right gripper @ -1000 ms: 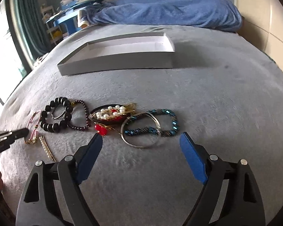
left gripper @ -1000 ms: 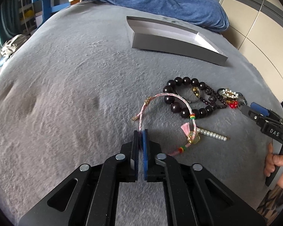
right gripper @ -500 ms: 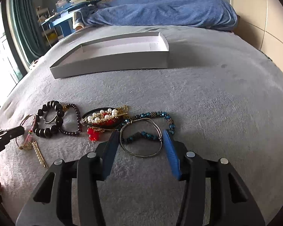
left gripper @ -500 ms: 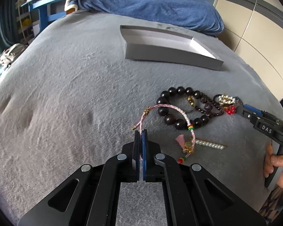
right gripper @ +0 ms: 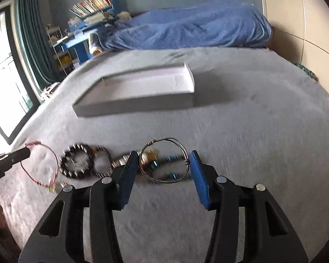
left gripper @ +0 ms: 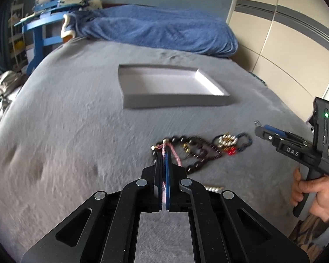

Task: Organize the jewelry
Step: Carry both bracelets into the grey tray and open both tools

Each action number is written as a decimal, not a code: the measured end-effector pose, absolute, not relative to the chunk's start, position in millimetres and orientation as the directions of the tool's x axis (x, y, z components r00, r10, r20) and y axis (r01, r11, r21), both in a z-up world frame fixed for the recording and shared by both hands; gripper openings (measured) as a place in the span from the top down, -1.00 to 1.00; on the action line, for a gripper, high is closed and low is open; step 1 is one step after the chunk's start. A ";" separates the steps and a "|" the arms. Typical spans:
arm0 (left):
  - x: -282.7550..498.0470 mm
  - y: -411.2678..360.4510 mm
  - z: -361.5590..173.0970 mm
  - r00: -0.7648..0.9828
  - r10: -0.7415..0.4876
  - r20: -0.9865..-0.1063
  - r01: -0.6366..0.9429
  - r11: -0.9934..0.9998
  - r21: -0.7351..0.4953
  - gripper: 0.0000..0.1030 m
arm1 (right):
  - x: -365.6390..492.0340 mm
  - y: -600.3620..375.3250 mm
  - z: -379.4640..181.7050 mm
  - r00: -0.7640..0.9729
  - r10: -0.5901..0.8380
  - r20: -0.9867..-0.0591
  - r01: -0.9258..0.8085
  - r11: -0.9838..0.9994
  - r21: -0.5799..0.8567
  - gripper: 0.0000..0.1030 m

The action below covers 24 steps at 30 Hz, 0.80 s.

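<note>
My left gripper (left gripper: pixel 163 153) is shut on a pink cord bracelet (left gripper: pixel 172 152) and holds it lifted off the grey bedcover; in the right wrist view the bracelet (right gripper: pixel 41 164) hangs from the left gripper (right gripper: pixel 26 152). My right gripper (right gripper: pixel 162 161) has its jaws closed against both sides of a silver wire bangle (right gripper: pixel 164 160), lifted off the cover. On the cover lie a dark bead bracelet (right gripper: pixel 77 163), a thin dark bead strand (left gripper: pixel 205 155), a pearl and red piece (left gripper: pixel 228 144) and a blue bead bracelet (right gripper: pixel 171 167). A shallow white box (left gripper: pixel 175 89) stands beyond.
A blue blanket (left gripper: pixel 155 30) lies heaped at the head of the bed. A blue desk (left gripper: pixel 41 28) with books stands at the far left. A wardrobe wall (left gripper: pixel 285 32) runs along the right. A small pearl strand (left gripper: pixel 212 189) lies near the left gripper.
Both grippers have risen and tilted up toward the box. The left one has lifted the pink bracelet off the cover; the right one has taken hold of the wire bangle and raised it.
</note>
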<state>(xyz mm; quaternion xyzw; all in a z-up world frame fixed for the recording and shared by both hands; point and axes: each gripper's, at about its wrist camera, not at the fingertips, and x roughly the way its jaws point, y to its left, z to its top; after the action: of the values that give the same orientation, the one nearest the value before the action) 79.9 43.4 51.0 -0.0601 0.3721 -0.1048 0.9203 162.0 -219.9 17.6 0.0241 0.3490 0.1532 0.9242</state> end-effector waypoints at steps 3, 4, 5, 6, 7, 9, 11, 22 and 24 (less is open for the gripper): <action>88.0 41.5 67.0 0.711 -0.248 -0.658 0.165 0.968 -0.187 0.95 | 173.0 -211.3 30.4 0.710 0.337 -0.619 -0.287 0.940 0.183 0.06; 92.2 40.6 72.8 0.714 -0.250 -0.654 0.171 0.968 -0.184 0.95 | 177.8 -207.3 34.2 0.709 0.347 -0.615 -0.295 0.937 0.188 0.06; 95.5 40.3 76.6 0.716 -0.253 -0.651 0.176 0.967 -0.183 0.95 | 181.9 -204.5 37.3 0.707 0.354 -0.612 -0.301 0.934 0.191 0.06; 100.8 40.1 81.7 0.717 -0.259 -0.647 0.182 0.966 -0.184 0.95 | 187.8 -199.7 41.3 0.706 0.361 -0.609 -0.312 0.931 0.190 0.06; 107.1 40.0 86.6 0.719 -0.262 -0.644 0.185 0.965 -0.185 0.95 | 193.3 -195.5 45.2 0.706 0.366 -0.606 -0.322 0.928 0.186 0.06; 119.2 40.3 94.3 0.723 -0.267 -0.637 0.188 0.964 -0.190 0.95 | 205.9 -187.4 52.2 0.704 0.376 -0.602 -0.340 0.923 0.179 0.06; 132.8 40.6 101.0 0.732 -0.264 -0.629 0.189 0.964 -0.185 0.95 | 221.3 -181.0 58.1 0.707 0.377 -0.599 -0.350 0.922 0.168 0.06; 244.5 43.7 104.2 0.769 -0.253 -0.587 0.161 0.966 -0.204 0.95 | 303.7 -168.3 42.0 0.699 0.331 -0.634 -0.340 0.934 0.112 0.06; 262.6 45.1 101.1 0.772 -0.251 -0.584 0.153 0.965 -0.212 0.95 | 318.2 -169.2 34.0 0.696 0.322 -0.642 -0.333 0.937 0.109 0.06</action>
<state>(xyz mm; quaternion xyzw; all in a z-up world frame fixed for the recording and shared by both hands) 262.6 45.1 101.1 -0.0762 0.3198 -0.1078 0.9382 318.2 -169.2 34.0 -0.0077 0.3472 0.1779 0.9207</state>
